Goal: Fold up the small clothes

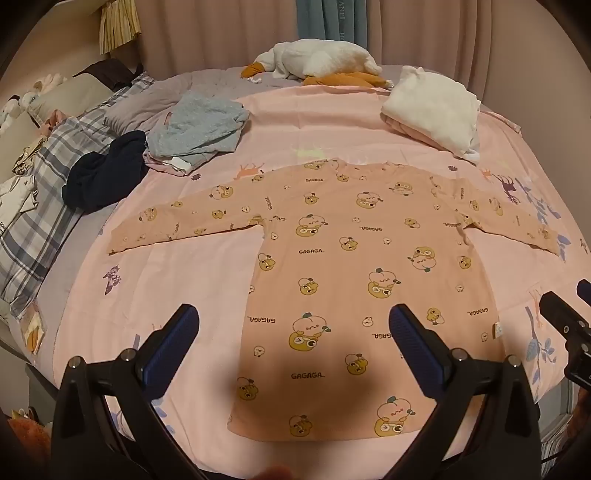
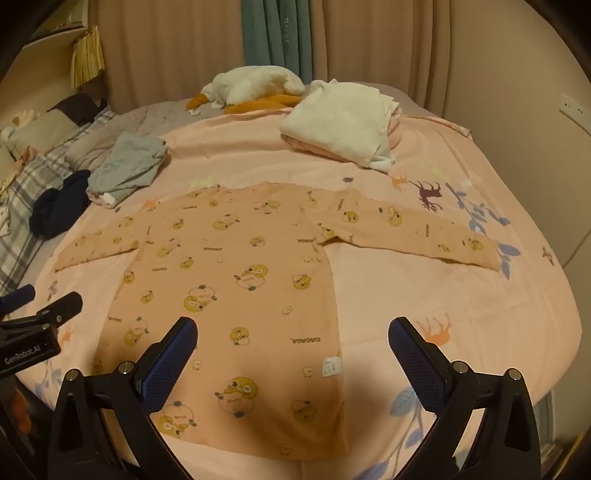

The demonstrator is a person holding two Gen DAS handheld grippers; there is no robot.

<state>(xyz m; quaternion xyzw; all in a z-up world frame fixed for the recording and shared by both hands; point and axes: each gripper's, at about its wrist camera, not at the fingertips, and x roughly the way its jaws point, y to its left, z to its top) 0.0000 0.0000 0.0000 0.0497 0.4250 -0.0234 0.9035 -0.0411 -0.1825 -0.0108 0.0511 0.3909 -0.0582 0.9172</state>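
The near hem of the pink long-sleeved top (image 1: 354, 280) sinks into dark shadow at the bottom centre of both views, and the frame corners go black. In the left wrist view the right gripper (image 1: 569, 314) is cut off at the right edge; in the right wrist view the left gripper (image 2: 40, 306) is clipped at the left edge, so their own cameras show the jaws better.

The top lies flat in the middle of the frame on a pink bedsheet (image 1: 325, 122), both sleeves spread sideways. Above it to the left sit a crumpled grey-blue garment (image 1: 199, 125) and, beside that, a dark navy garment (image 1: 107, 173); a folded white pile (image 1: 432, 110) lies upper right, and a white plush goose (image 1: 321, 59) rests at top centre before the curtains (image 1: 221, 33). Plaid bedding (image 1: 44, 206) runs down the left edge.

The top's print repeats "GAGAGA"; the left gripper's body reads "GenRobot.AI" in the right wrist view — a small label at the top's side seam is too blurred to read.

Both grippers stand spread wide above the near hem, holding nothing.
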